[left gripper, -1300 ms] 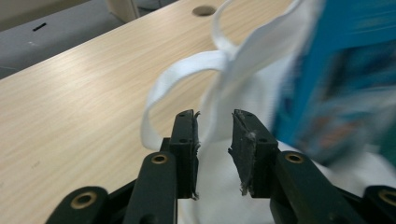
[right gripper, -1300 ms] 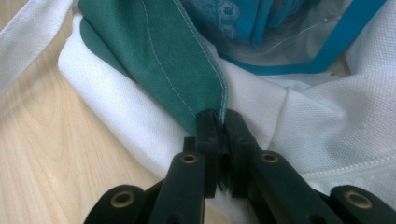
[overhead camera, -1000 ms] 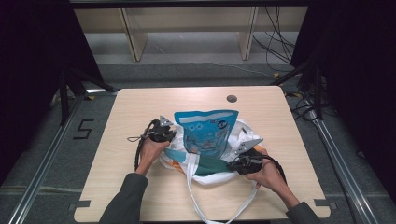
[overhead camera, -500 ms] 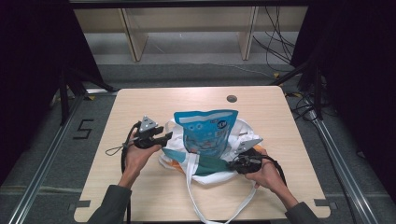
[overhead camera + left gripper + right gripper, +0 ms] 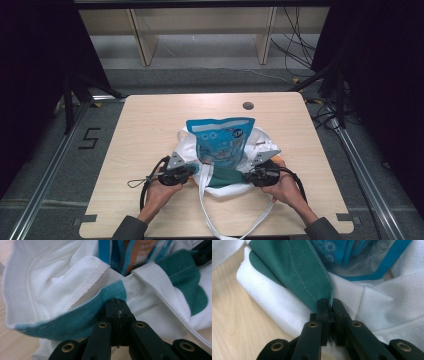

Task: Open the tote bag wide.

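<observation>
At mid-bench, my left tongs [image 5: 117, 305], just closed, and right tongs [image 5: 329, 305] each pinch the bag [image 5: 225, 184] rim beside the blue pouch [image 5: 222, 139]; I should pull both sides evenly, keeping the mouth open.

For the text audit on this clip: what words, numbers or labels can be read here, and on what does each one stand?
"5": marked on the grey floor left of the table.
Print on the blue snack pouch in the white and green tote bag: too small and blurred to read.
Orange panel on the pouch in the left gripper view: blurred, unreadable.
</observation>
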{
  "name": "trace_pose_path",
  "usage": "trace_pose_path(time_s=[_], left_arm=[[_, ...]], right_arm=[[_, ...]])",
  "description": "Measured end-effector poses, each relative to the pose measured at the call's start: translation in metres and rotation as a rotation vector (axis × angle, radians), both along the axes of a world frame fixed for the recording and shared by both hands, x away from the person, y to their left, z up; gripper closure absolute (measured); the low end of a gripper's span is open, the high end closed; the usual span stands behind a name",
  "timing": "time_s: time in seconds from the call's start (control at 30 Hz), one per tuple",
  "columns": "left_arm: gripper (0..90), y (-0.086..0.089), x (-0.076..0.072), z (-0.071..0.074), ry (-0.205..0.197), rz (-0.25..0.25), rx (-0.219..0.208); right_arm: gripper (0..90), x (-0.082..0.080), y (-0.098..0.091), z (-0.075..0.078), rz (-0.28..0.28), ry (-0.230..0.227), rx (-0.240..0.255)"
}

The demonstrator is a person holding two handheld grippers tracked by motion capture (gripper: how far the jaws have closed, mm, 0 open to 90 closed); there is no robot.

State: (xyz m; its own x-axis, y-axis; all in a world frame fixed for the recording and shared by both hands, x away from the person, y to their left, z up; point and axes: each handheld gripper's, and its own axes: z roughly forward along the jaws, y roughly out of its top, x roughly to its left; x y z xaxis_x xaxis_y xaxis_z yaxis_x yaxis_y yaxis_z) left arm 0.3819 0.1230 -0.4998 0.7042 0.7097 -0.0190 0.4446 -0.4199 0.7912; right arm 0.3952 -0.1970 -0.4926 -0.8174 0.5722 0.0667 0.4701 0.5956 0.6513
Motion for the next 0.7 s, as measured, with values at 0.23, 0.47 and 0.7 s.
trace_pose_path(time_s=[0.23,0.47,0.7], left_arm=[[89.3,-0.006,0.018,-0.006,-0.020,0.044,0.034],[89.3,-0.004,0.039,-0.007,-0.030,0.076,0.046],[89.3,-0.003,0.053,-0.008,-0.037,0.094,0.033]], right_arm=[[86.4,0.014,0.003,0.001,-0.012,0.000,0.000],[86.4,0.032,0.008,0.000,-0.046,0.005,0.018],[86.2,0.045,0.013,-0.002,-0.074,-0.017,0.013]])
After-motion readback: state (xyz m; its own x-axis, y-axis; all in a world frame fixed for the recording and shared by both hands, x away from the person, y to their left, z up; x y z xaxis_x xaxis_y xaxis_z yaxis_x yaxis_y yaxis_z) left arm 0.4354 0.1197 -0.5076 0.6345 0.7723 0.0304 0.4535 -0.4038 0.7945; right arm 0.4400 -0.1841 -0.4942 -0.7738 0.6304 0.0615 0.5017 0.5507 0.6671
